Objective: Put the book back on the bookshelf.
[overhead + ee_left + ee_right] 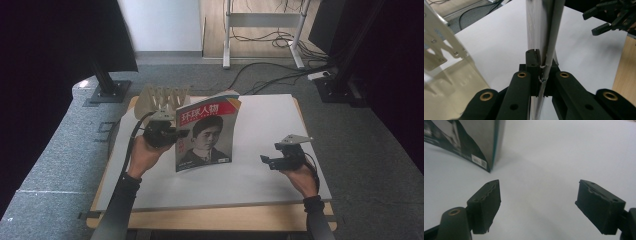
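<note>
Magazine (205, 135) stands upright at the middle of the high view, its lower edge resting on the white surface (270, 130), and we see the left hand-held gripper (172, 135) clamped on its left edge. Across the red band at the top of the cover we read large white Chinese characters, 环球人物; below them is a black-and-white portrait. Smaller print beside and under the portrait is too small for us to make out. In the left gripper view the magazine (546, 32) rises edge-on between the closed jaws, its top cut off by the frame, with a pale slotted rack (439, 50) at the far left, partly cut off too. In the high view that rack (162, 97) sits behind the magazine, partly hidden by it. The right hand-held gripper (272, 161) hangs at the lower right of the high view, jaws apart with nothing between them. In the right gripper view, a lower corner of the magazine (480, 145) shows at upper left, bearing a small white label (479, 161) too blurred to read.
</note>
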Tool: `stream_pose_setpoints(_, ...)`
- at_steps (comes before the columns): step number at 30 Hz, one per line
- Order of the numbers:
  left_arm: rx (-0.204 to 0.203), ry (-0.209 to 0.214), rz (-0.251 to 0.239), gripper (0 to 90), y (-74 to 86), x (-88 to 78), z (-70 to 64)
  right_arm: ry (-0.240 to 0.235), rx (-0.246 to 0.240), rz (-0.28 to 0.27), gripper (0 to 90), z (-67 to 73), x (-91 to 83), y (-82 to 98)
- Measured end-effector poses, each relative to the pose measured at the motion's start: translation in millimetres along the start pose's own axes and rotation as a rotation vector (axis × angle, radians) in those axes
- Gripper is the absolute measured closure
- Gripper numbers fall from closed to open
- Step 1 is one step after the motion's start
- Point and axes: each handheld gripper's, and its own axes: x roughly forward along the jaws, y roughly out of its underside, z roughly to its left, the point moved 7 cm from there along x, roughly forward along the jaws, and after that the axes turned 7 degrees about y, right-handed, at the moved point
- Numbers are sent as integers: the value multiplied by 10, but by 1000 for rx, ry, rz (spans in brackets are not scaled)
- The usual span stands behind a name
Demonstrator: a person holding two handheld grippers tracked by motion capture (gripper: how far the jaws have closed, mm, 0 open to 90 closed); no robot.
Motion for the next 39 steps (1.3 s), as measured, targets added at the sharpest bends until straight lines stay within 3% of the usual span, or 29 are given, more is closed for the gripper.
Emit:
stream_pose_setpoints(15, -64, -58, -51, 872, 208, -499, 126, 62, 6, 75, 99, -1, 232, 396)
stream_pose_setpoints(23, -119, -143, -94, 872, 327, -881, 245, 90, 17, 129, 5, -38, 342, 596)
stream_pose_setpoints(35, -202, -275, -133, 872, 533, -1339, 487, 100, 15, 134, 2, -36, 352, 606)
stream_pose_setpoints(37, -227, -320, -142, 872, 574, -1450, 570, 100, 14, 134, 2, -37, 352, 606)
stream_pose_setpoints(39, -241, -338, -146, 872, 589, -1485, 620, 100, 13, 134, 2, -38, 352, 606)
